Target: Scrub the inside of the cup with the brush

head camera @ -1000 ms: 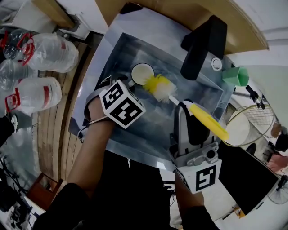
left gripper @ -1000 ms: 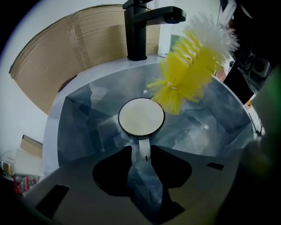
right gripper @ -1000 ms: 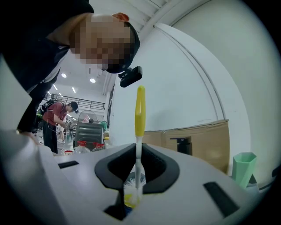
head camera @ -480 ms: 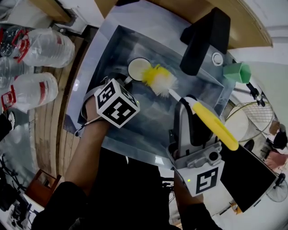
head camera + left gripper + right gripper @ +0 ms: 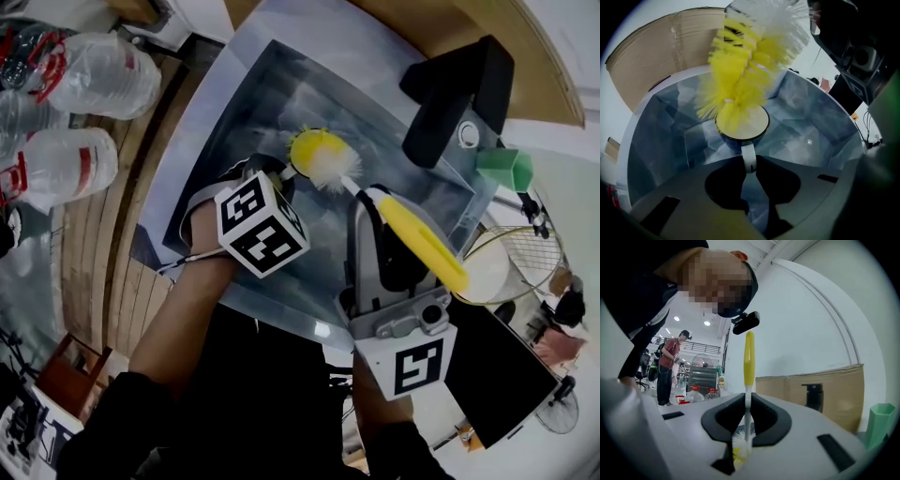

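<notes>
1. your left gripper (image 5: 749, 165) pinches the white handle (image 5: 749, 157) of the cup (image 5: 758, 124). its jaws have just been closing and now sit one on each side of the handle, pressed against it.
2. the cup is inside the sink (image 5: 661, 140), mouth up, dark outside and pale inside, with its handle pointing back at your left gripper. can't tell if its base touches the sink floor.
3. your right gripper (image 5: 748, 416) is clamped on the thin white stem of the brush (image 5: 749, 359), jaws tight on both sides. the yellow handle sticks out past them.
4. in the head view the brush runs slanted from your right gripper toward the cup, bristle end first.
5. the yellow and white bristle head (image 5: 740, 70) hangs right over the cup's mouth, with its lower tip at the opening. how deep it goes, can't tell.
6. in the head view your left gripper's marker cube (image 5: 261, 223) sits just beside the cup, and your right gripper is nearer your body.
7. a black faucet (image 5: 455, 98) stands at the far side of the sink, with a green cup (image 5: 506, 169) beside it.
8. big water bottles (image 5: 84, 75) lie on the floor off to the left, well apart from the sink.
</notes>
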Tool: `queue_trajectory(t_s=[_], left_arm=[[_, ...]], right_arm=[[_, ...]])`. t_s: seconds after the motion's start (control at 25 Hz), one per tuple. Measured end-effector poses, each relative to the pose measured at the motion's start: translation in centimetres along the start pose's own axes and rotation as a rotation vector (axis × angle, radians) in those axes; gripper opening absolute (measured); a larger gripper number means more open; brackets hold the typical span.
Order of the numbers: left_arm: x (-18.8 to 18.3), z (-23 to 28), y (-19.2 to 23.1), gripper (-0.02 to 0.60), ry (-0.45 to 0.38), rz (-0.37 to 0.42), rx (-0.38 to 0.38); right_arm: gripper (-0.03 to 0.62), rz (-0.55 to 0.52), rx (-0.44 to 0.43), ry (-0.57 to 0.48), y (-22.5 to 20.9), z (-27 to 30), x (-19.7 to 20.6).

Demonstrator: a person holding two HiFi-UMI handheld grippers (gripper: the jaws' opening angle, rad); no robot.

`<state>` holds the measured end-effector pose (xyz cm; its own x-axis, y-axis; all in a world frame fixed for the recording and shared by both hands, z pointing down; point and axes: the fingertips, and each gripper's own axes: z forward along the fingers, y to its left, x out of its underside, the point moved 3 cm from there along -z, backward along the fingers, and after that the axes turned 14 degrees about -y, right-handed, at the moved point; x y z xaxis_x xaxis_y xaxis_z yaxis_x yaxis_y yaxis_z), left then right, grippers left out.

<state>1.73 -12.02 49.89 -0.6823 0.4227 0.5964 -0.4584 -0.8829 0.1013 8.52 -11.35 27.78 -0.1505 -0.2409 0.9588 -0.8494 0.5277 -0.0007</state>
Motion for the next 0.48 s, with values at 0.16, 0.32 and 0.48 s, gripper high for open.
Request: queue_trajectory(t_s=[0.16, 0.32, 0.48], left_arm=[[-0.1, 0.1, -0.1, 0.079, -0.015, 0.011, 0.010], [-0.2, 0.1, -0.1, 0.080, -0.024, 0.001, 0.019], [-0.3, 0.2, 0.0, 0.078, -0.025, -0.002, 0.023]], right_arm=[[0.048, 0.062, 0.001, 0.026, 0.4, 0.7, 2.0], [0.048, 0.074, 0.030, 0.043, -0.1, 0.9, 2.7], [0.048, 0.090, 0.050, 0.061, -0.6, 1.3, 3.0]])
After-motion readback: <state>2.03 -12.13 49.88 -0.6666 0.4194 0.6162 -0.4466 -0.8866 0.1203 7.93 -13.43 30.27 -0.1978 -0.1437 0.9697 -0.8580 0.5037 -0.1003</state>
